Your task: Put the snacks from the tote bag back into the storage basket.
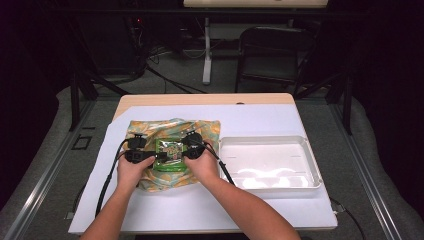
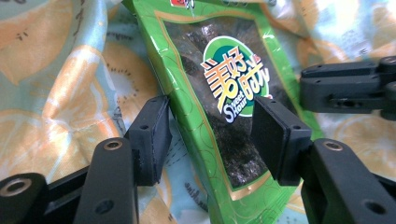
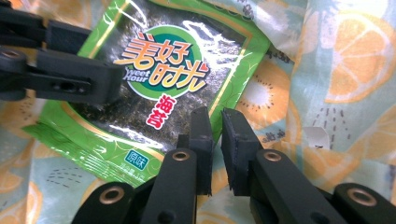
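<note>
A green packet lies on a fruit-print cloth on the desk, left of a white tray. The left tool stands wide astride the packet's near end. The right tool is narrow, nipping the packet's edge.

A white plastic tray sits before us on a white sheet covering the wooden table. Beyond the table's far edge we see a dark chair, a white stand leg and floor cables.
</note>
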Motion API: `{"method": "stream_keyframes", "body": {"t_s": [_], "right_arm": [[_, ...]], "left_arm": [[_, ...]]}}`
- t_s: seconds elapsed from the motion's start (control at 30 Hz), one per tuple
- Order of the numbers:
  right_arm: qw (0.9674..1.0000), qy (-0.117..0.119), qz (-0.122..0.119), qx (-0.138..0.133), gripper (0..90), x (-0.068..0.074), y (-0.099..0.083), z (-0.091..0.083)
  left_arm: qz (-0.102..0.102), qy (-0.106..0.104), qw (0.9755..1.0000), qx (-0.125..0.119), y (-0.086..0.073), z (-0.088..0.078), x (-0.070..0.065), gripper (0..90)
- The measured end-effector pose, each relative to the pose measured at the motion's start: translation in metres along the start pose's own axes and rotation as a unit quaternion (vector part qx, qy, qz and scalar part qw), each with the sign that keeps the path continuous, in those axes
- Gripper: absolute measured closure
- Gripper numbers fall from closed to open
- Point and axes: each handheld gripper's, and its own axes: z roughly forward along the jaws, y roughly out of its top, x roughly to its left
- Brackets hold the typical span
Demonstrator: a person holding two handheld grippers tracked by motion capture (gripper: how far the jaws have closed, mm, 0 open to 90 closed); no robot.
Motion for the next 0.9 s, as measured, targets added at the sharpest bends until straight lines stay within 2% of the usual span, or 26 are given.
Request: {"method": "stream_keyframes", "body": {"t_s": [0.1,0.57,0.8,0.9], "right_arm": [[1.0,-0.006,-0.005,0.0,83.2,0.0,-0.001,0.0],[1.0,0.0,0.006,-0.004,83.5,-0.002,-0.002,0.0],[0.9999,0.006,0.008,-0.004,83.2,-0.004,-0.002,0.0],[0.9999,0.007,0.008,-0.005,83.1,-0.004,-0.002,0.0]], "left_arm": [[-0.003,-0.009,0.9998,-0.015,0.001,-0.004,-0.002,48.4],[-0.021,-0.031,0.9993,-0.006,0.0,0.003,0.003,48.2],[-0.044,-0.058,0.9973,-0.007,-0.001,0.004,0.008,50.4],[-0.045,-0.062,0.997,-0.007,-0.001,0.003,0.01,51.9]]}}
